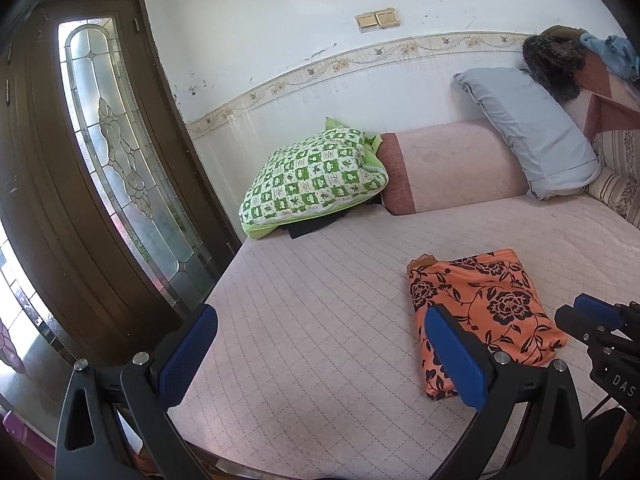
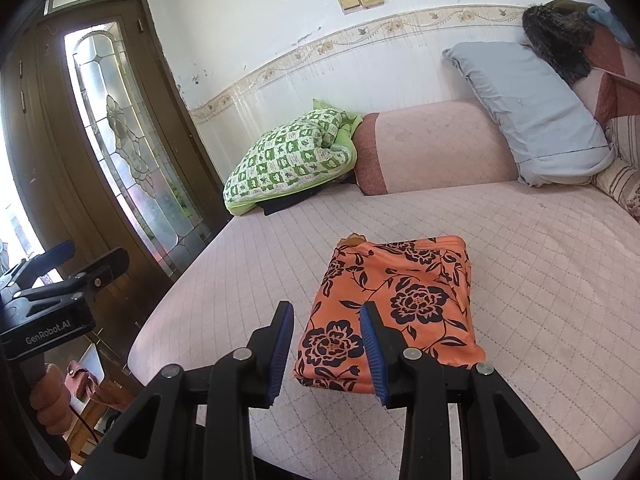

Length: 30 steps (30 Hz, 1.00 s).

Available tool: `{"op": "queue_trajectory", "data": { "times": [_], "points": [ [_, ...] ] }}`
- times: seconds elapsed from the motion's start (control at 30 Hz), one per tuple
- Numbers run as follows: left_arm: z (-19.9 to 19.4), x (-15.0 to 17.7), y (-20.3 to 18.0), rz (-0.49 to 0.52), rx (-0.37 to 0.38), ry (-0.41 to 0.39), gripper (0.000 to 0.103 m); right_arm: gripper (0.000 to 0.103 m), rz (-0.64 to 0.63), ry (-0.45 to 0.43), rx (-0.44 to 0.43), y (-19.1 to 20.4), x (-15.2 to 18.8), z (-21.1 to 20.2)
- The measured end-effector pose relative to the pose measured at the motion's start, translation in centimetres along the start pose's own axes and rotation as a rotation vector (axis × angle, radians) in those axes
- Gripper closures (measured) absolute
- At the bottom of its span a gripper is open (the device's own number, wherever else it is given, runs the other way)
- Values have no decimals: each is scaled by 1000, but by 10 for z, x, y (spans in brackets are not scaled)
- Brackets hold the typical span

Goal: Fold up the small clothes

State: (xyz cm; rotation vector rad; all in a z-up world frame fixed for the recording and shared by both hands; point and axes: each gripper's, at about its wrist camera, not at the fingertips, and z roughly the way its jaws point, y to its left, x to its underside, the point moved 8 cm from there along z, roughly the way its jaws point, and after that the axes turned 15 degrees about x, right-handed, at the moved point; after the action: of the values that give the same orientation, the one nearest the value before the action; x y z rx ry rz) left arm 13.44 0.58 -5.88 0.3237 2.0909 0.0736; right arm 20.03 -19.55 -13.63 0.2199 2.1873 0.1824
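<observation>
An orange garment with a dark flower print lies folded into a compact rectangle on the pink quilted bed. My left gripper is wide open and empty, held above the bed to the left of the garment. My right gripper is open and empty, hovering just above the garment's near left corner. The right gripper also shows at the right edge of the left wrist view. The left gripper shows at the left edge of the right wrist view.
A green checked quilt and a pink bolster lie at the bed's far side, with a grey pillow at the right. A wooden door with patterned glass stands left of the bed.
</observation>
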Motion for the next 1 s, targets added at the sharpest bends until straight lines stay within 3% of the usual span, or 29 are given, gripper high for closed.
{"op": "queue_trajectory", "data": {
  "times": [0.53, 0.8, 1.0],
  "points": [
    [-6, 1, 14, -29, 0, -8, 0, 65, -46, 1, -18, 23, 3, -1],
    [1, 0, 0, -39, 94, -13, 0, 65, -30, 12, -17, 18, 4, 5],
    [16, 2, -5, -60, 102, 21, 0, 65, 9, 29, -2, 2, 5, 15]
  ]
}}
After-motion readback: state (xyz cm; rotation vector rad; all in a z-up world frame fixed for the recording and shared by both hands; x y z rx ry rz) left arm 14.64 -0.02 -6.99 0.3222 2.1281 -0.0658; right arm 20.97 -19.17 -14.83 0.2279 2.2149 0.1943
